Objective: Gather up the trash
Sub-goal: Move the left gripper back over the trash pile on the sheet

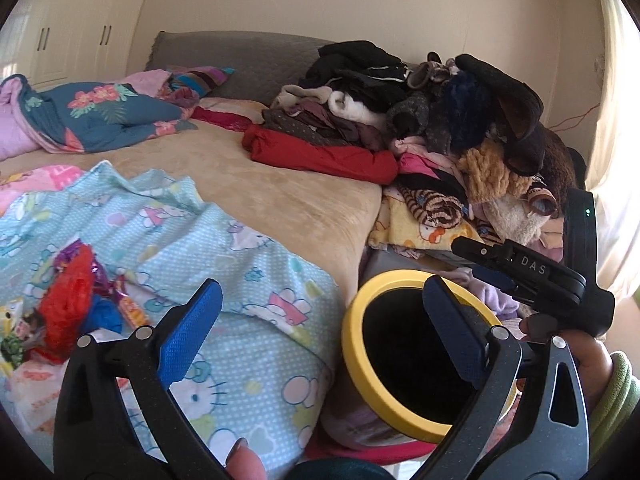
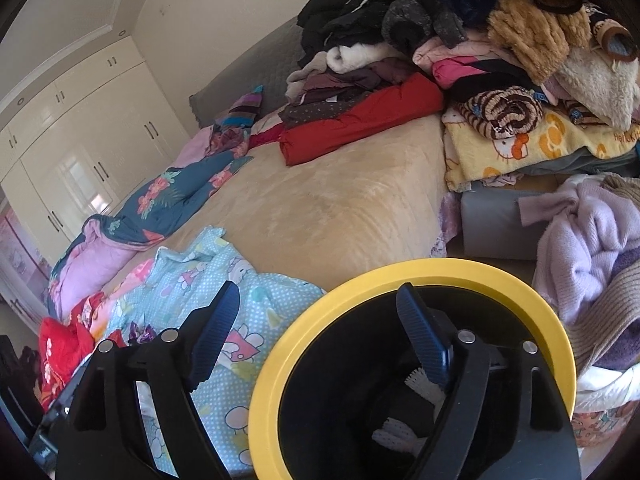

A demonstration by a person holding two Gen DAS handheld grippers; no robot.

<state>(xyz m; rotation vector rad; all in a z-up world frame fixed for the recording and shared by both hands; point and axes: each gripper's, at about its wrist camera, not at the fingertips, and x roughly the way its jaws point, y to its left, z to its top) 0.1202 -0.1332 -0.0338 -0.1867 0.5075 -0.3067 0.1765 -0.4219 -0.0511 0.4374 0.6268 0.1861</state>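
A trash bin with a yellow rim (image 1: 362, 368) stands beside the bed; it also shows in the right wrist view (image 2: 272, 368), with white scraps (image 2: 424, 386) on its dark bottom. A heap of colourful wrappers, red, blue and purple (image 1: 76, 304), lies on the light blue Hello Kitty blanket (image 1: 248, 364); part of the heap shows in the right wrist view (image 2: 64, 344). My left gripper (image 1: 320, 320) is open and empty, between the heap and the bin. My right gripper (image 2: 320, 324) is open and empty, its right finger over the bin's mouth.
A tan bed sheet (image 1: 280, 184) covers the bed. A large pile of clothes (image 1: 440, 120) fills the back right. A floral quilt (image 1: 100, 116) lies at the back left. A lilac sweater (image 2: 592, 248) lies right of the bin. White wardrobes (image 2: 80, 148) line the far wall.
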